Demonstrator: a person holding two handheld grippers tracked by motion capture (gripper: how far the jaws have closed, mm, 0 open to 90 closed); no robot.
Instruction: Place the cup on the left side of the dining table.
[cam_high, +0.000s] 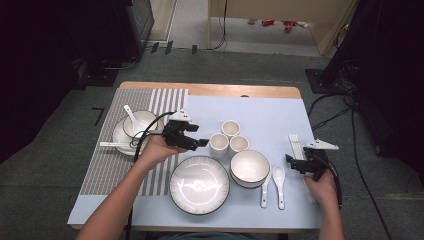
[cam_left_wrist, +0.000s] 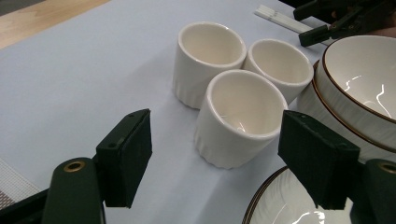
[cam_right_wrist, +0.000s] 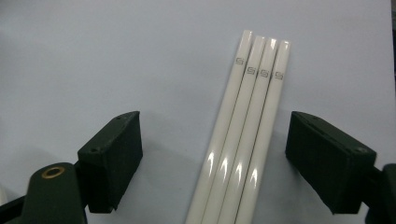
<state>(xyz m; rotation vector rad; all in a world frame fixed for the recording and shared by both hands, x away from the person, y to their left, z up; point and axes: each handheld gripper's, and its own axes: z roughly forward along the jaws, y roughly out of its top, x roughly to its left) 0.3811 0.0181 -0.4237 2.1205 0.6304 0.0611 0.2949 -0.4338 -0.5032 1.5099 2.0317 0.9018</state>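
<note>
Three white cups stand close together on the pale blue mat (cam_high: 260, 115): the nearest cup (cam_left_wrist: 240, 116) (cam_high: 218, 145), one behind it (cam_left_wrist: 210, 58) (cam_high: 230, 128) and one beside it (cam_left_wrist: 280, 67) (cam_high: 238, 145). My left gripper (cam_left_wrist: 217, 140) (cam_high: 201, 142) is open and points at the nearest cup, which sits just ahead of the jaws, untouched. Several white chopsticks (cam_right_wrist: 243, 140) (cam_high: 296, 142) lie side by side on the mat at the right. My right gripper (cam_right_wrist: 215, 135) (cam_high: 292, 162) is open, with its jaws standing wide on either side of the chopsticks and clear of them.
Stacked brown-rimmed bowls (cam_high: 249, 167) and a large plate (cam_high: 199, 185) sit near the front, with two white spoons (cam_high: 272, 187) beside them. On the striped placemat (cam_high: 107, 165) at the left stand a bowl with a spoon (cam_high: 137, 125) and a pair of chopsticks (cam_high: 112, 144).
</note>
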